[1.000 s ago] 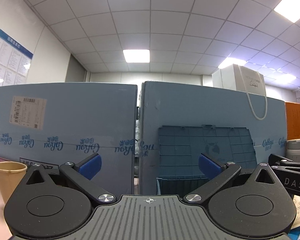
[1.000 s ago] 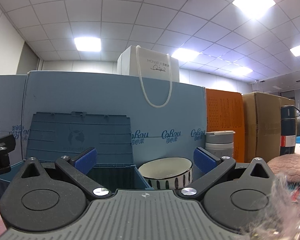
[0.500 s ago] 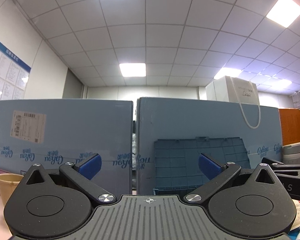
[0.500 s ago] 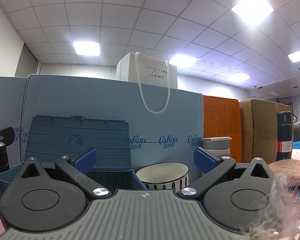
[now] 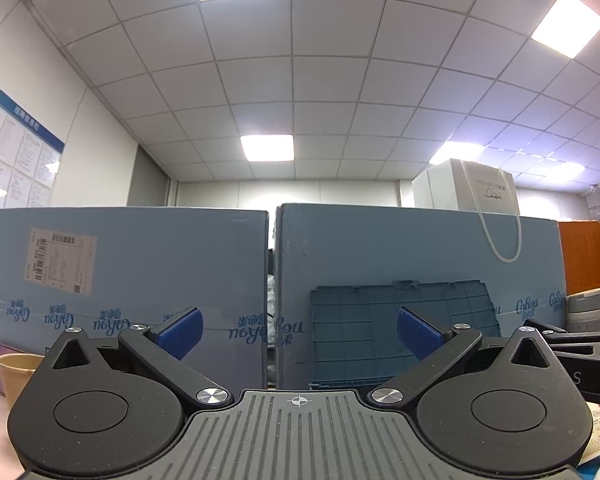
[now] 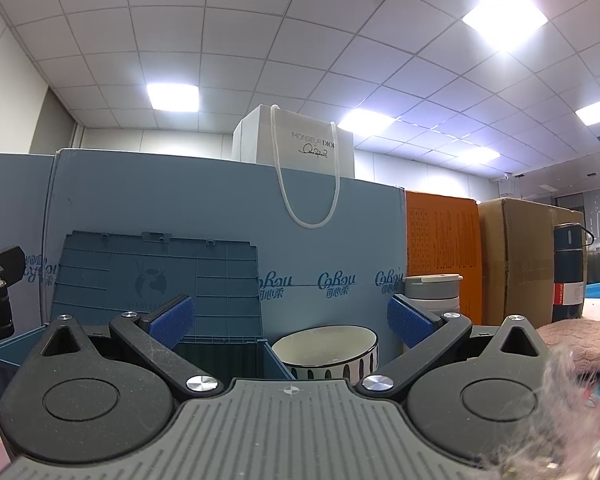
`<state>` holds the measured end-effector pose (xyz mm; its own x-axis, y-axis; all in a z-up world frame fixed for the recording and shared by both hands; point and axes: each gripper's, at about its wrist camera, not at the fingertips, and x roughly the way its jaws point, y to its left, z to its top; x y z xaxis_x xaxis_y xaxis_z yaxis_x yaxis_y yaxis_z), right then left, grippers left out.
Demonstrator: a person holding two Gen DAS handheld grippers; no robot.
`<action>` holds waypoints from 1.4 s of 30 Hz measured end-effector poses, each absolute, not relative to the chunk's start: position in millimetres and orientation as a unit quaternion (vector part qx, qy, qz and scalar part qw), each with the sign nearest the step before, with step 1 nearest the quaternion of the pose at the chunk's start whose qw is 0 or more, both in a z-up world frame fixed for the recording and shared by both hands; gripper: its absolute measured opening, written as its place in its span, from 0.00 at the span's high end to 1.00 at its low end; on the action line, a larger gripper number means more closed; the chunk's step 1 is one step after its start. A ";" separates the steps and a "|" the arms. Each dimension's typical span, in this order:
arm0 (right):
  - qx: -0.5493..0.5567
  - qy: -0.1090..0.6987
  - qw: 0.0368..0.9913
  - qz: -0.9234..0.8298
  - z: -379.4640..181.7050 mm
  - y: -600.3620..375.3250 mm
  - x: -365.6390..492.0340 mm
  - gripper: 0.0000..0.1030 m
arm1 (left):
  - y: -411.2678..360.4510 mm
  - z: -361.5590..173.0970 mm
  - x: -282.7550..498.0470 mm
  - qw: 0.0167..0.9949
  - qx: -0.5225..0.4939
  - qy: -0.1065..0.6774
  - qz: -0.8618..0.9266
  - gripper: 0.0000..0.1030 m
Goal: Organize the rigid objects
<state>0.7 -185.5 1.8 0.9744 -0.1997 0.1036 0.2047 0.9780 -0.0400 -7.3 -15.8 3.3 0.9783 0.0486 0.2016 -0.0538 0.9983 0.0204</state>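
Left wrist: left hand-held gripper [image 5: 298, 332] spread wide, empty, blue cartons [image 5: 140, 280] walling the far edge, paper cup [image 5: 14, 372] low left. Right wrist: right hand-held gripper [image 6: 288, 320] wide, empty; striped bowl [image 6: 326, 350] sits just ahead between its fingers, open blue bin [image 6: 204, 350] beside it left, thermos [image 6: 568, 276] well apart right.

Behind my work stood two blue cartons [image 5: 124, 280], a white gift bag [image 6: 296, 148] sitting atop one. An orange box [image 6: 440, 256], a brown carton [image 6: 528, 260] and a wall notice board [image 5: 12, 152] showed beyond.

Office: grid ceiling [image 5: 300, 80], wall notices [image 5: 12, 152]
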 end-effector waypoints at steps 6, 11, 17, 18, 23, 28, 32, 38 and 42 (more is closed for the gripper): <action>-0.025 -0.048 0.993 -0.102 1.9 -185.6 0.9 0.00 | -15.6 2.4 -9.2 0.994 0.014 -0.105 0.023 0.00; -0.025 -0.048 0.993 -0.102 2.3 -185.8 1.3 0.00 | -15.6 2.7 -9.6 0.994 0.016 -0.106 0.035 0.00; -0.026 -0.051 0.993 -0.102 2.0 -185.2 1.0 0.00 | -16.3 3.1 -7.9 0.994 0.020 -0.103 0.037 0.00; -0.026 -0.051 0.993 -0.102 1.9 -185.2 1.1 0.00 | -16.7 3.1 -7.8 0.994 0.021 -0.102 0.039 0.00; -0.028 -0.049 0.993 -0.101 2.2 -184.5 2.2 0.00 | -17.8 3.2 -7.3 0.994 0.023 -0.103 0.039 0.00; -0.029 -0.051 0.993 -0.100 2.2 -183.7 2.1 0.00 | -17.4 3.1 -6.8 0.994 0.022 -0.101 0.040 0.00; -0.028 -0.049 0.994 -0.091 1.9 -183.9 2.5 0.00 | -17.8 3.2 -6.4 0.994 0.024 -0.100 0.041 0.00; -0.031 -0.052 0.994 -0.089 1.8 -183.3 1.7 0.00 | -18.2 3.0 -6.6 0.994 0.025 -0.101 0.041 0.00; -0.032 -0.051 0.994 -0.088 1.7 -183.2 0.7 0.00 | -18.3 2.7 -6.7 0.994 0.025 -0.100 0.040 0.00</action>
